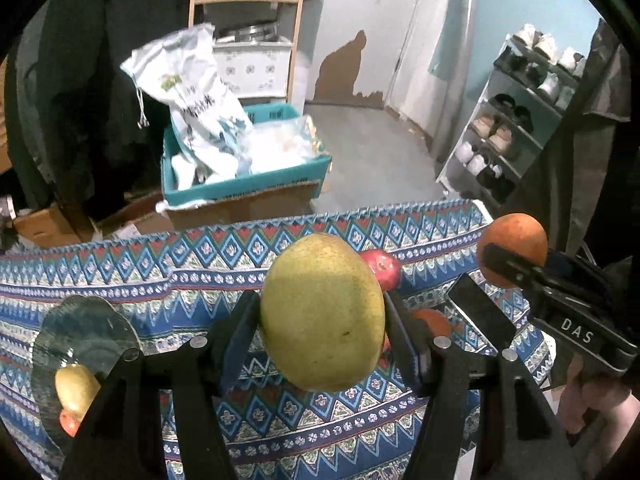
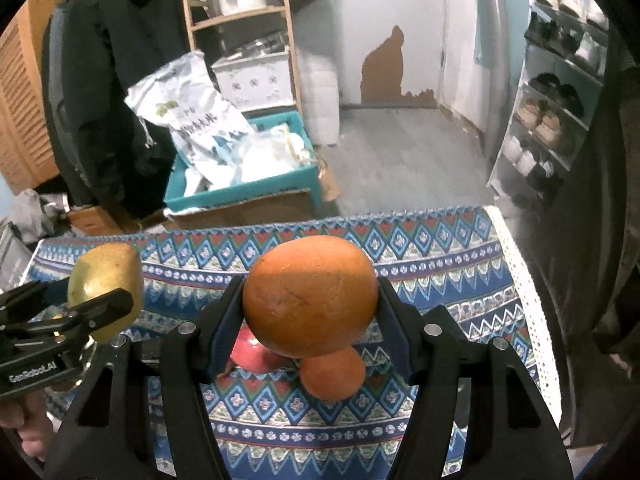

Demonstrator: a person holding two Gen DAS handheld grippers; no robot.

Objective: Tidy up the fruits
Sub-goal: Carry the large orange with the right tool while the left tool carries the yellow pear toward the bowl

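Grippers: 2, each hand-held above a table draped in a blue patterned cloth (image 1: 120,272).
Left gripper (image 1: 322,312): jaws part-open, clamped on 1 yellow-green pear (image 1: 322,312), pads pressing both flanks.
Right gripper (image 2: 310,296): jaws closed on 1 large orange (image 2: 310,296), gripped at both sides.
Pear count: 1 held, lifted clear of the cloth; a second yellowish fruit (image 1: 76,390) seen at lower left against a glass plate (image 1: 80,340), kind uncertain.
Orange count: 2, with 1 held aloft and 1 smaller orange (image 2: 332,374) lying on the cloth directly below.
Apple count: 1 red apple (image 2: 254,350) on the cloth, touching or just beside the smaller orange.
Pear axis: long axis upright, tilted slightly, narrower end up.
Held orange axis: slightly oval, long axis across the jaws.
Obstructions: held fruits masking most of the apple and the smaller orange in both views.
Surroundings: 1 dark phone-like slab (image 1: 480,312) on the cloth; 1 teal crate (image 2: 240,192) of bags beyond the table edge; 1 shoe rack (image 1: 516,120) at right; 1 wooden shelf (image 2: 240,16) with a white pot.
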